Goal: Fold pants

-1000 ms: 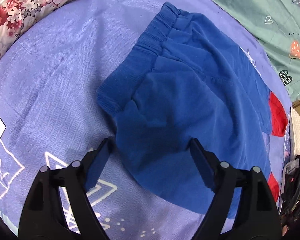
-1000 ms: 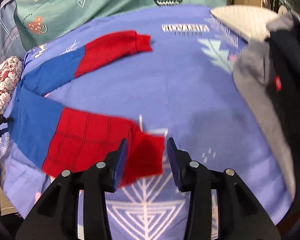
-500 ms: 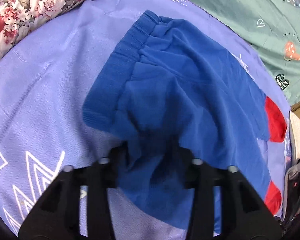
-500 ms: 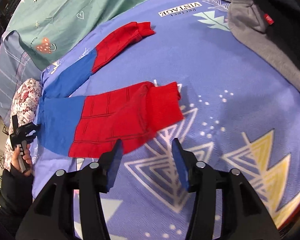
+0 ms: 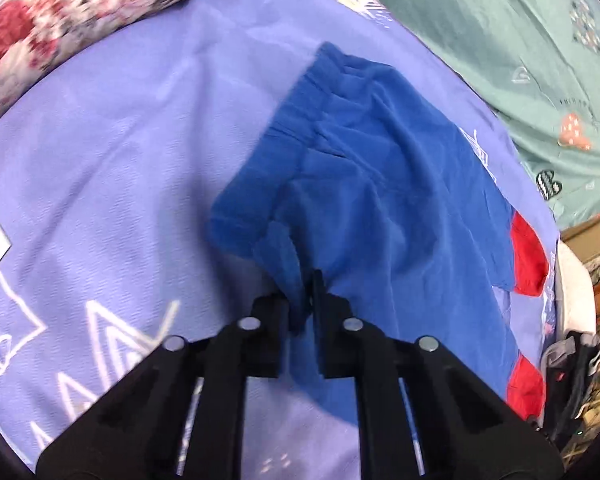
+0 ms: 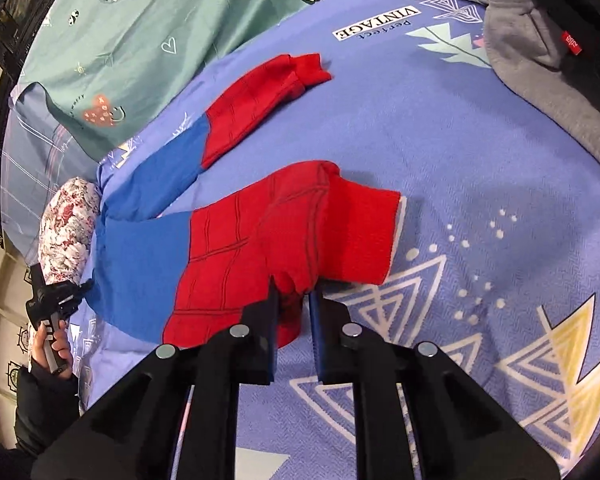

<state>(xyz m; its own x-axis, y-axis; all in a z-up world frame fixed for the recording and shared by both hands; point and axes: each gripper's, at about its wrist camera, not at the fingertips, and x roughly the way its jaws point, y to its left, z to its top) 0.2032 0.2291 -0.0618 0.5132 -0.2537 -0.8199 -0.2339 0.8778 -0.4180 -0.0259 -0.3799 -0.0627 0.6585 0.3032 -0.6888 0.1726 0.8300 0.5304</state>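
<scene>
Bedspread, periwinkle cotton printed with white triangles, lies bare around the blue-and-red knit pants; it is bounded by a floral pillow at the left, a teal patterned sheet beyond, and a grey sweatshirt at the right. Left gripper, jaws just closed, pinches a fold of blue cloth near the waistband; right gripper, jaws likewise just closed, pinches red cloth at the near leg's lower edge beside the cuff. Pants lie flat, long axis running from waistband at left to red cuffs at right, far leg angled away.
</scene>
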